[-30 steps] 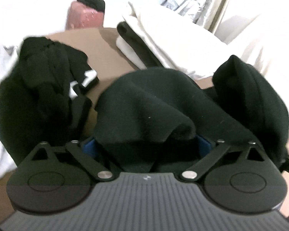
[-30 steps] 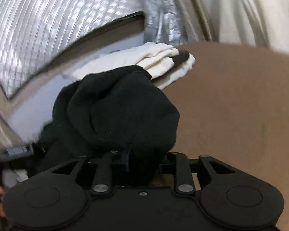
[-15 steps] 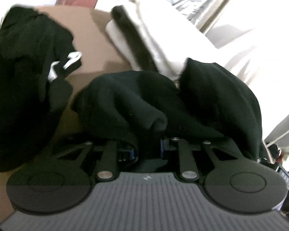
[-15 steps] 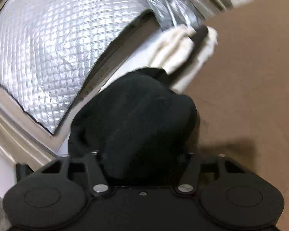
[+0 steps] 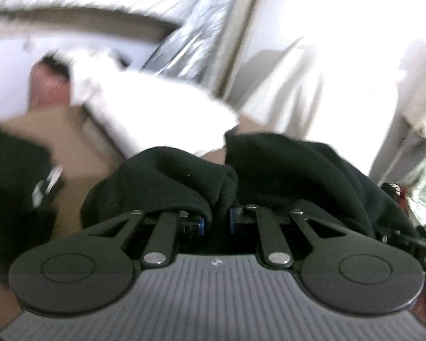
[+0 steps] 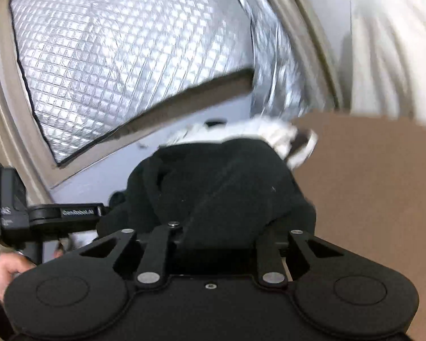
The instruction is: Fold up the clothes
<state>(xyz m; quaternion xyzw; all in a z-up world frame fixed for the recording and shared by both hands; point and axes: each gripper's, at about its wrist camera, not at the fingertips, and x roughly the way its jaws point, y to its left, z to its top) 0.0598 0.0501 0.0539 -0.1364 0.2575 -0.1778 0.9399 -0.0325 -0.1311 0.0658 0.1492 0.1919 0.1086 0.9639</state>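
Black garment (image 5: 167, 176) lifted between both grippers.
Left gripper (image 5: 215, 221) and right gripper (image 6: 215, 236) each clench cloth at 12 o'clock; span apparently runs sideways.

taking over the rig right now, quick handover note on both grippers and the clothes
Left gripper: shut on the black garment, fabric bunched over the jaws.
Right gripper: the same black garment covers its jaws; grip likely, not confirmed.
Garment is held up between both, unfolded.
Folded white stack lies on the brown surface; another dark garment lies at left.
Left to do: lay the garment flat, fold it, stack it.
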